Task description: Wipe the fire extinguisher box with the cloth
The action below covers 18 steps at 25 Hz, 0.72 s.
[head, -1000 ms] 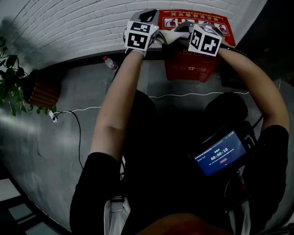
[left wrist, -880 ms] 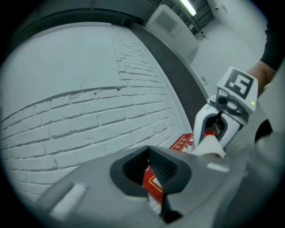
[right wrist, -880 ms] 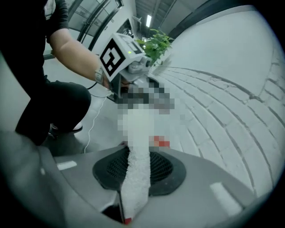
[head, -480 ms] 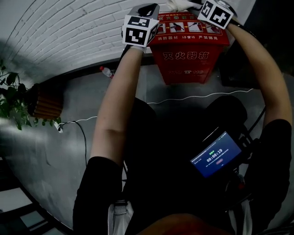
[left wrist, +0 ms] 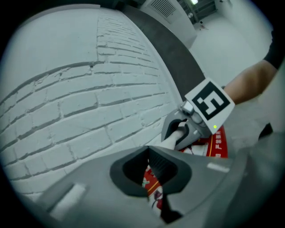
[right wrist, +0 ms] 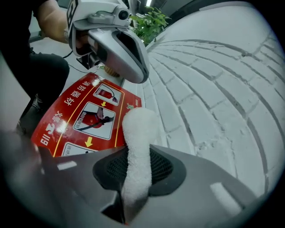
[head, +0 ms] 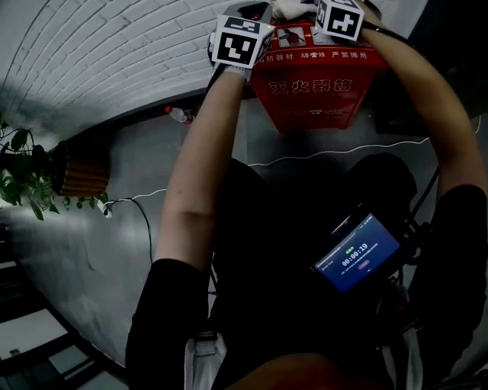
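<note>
The red fire extinguisher box [head: 316, 76] stands against the white brick wall, its lid printed with instruction pictures [right wrist: 84, 118]. My right gripper [right wrist: 133, 178] is shut on a white fluffy cloth [right wrist: 138, 151], which sticks out forward over the lid's back edge by the wall. In the head view the right gripper [head: 339, 17] and cloth [head: 293, 9] sit at the top of the picture. My left gripper [left wrist: 151, 164] hovers over the lid's left side, jaws together with nothing held. It faces the right gripper [left wrist: 182, 133]. From the right gripper view, the left gripper [right wrist: 118, 44] hangs above the lid.
The brick wall [head: 114, 53] runs directly behind the box. A plastic bottle [head: 180, 115] lies on the grey floor left of the box, with a wooden planter and plant [head: 46, 171] farther left. A white cable [head: 305, 158] crosses the floor in front. A lit screen [head: 357, 254] hangs at the person's chest.
Both grippers have moved from the box's front edge over its lid toward the wall. The right one carries the cloth across the top. The head view has shifted closer.
</note>
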Each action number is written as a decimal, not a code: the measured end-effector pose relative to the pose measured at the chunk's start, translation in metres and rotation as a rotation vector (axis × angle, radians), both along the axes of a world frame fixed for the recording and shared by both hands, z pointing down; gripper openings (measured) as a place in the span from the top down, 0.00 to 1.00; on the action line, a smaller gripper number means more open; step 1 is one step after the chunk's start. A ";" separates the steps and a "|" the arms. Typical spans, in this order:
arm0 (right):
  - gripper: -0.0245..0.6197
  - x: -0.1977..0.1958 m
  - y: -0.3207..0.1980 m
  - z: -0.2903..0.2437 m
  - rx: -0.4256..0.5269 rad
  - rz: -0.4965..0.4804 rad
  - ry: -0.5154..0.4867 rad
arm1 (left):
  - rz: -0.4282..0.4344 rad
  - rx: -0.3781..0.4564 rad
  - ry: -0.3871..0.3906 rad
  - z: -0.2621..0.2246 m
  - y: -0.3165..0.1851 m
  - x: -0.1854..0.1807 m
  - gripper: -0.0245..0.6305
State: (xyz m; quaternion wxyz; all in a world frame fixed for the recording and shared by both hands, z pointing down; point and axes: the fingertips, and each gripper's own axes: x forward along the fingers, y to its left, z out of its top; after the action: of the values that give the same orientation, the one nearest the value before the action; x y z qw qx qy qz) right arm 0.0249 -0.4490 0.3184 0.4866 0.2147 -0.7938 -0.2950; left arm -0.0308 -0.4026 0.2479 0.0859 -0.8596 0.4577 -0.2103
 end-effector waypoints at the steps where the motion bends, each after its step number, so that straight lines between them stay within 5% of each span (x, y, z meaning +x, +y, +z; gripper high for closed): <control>1: 0.82 -0.001 0.002 0.004 -0.005 -0.006 0.006 | 0.000 -0.007 -0.003 0.002 -0.001 0.000 0.96; 18: 0.82 -0.009 0.094 0.012 -0.145 -0.083 -0.007 | 0.029 -0.058 0.001 0.024 0.033 0.023 0.96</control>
State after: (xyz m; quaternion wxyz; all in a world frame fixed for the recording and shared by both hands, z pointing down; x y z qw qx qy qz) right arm 0.0158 -0.3546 0.3305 0.4855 0.1468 -0.8230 -0.2558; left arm -0.0082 -0.3697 0.2715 0.0637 -0.8684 0.4388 -0.2217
